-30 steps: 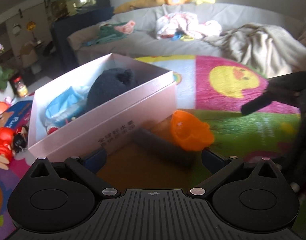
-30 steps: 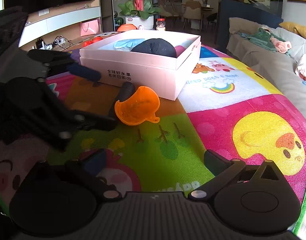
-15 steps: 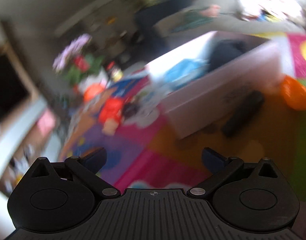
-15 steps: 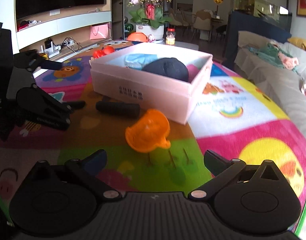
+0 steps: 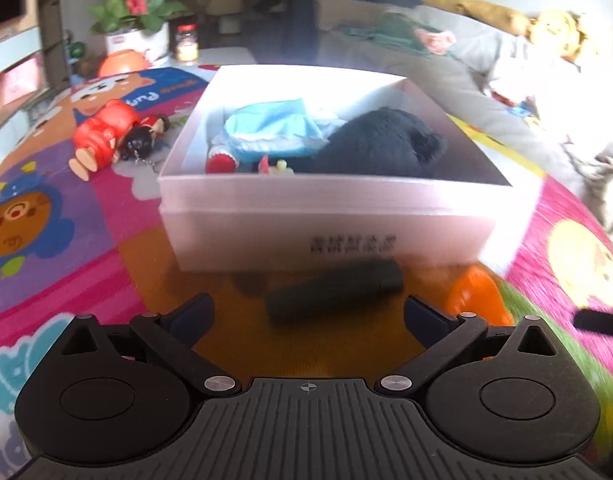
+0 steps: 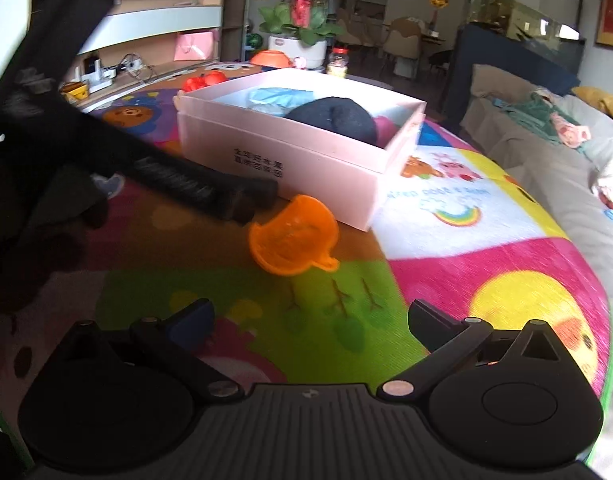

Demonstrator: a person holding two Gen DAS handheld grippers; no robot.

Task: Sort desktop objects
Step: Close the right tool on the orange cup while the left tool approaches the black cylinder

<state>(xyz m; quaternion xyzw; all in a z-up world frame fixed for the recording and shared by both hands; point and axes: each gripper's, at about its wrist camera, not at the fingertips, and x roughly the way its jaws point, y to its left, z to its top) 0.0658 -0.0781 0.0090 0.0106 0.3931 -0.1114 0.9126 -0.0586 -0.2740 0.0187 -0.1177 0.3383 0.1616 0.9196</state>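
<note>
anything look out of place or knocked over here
Yes: the orange funnel lies tipped on its side on the play mat, beside the dark cylinder, and a red doll lies flat left of the box.

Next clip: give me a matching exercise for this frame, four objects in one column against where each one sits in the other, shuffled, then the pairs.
Things:
1. dark plush
2. black cylinder
3. orange funnel
4. red doll

Places:
A. lying on the mat left of the box
B. inside the pink box
C. on the mat by the box's right front corner
D. on the mat along the box's front wall, ahead of the open left claw

Pairs: 1-B, 2-D, 3-C, 4-A
</note>
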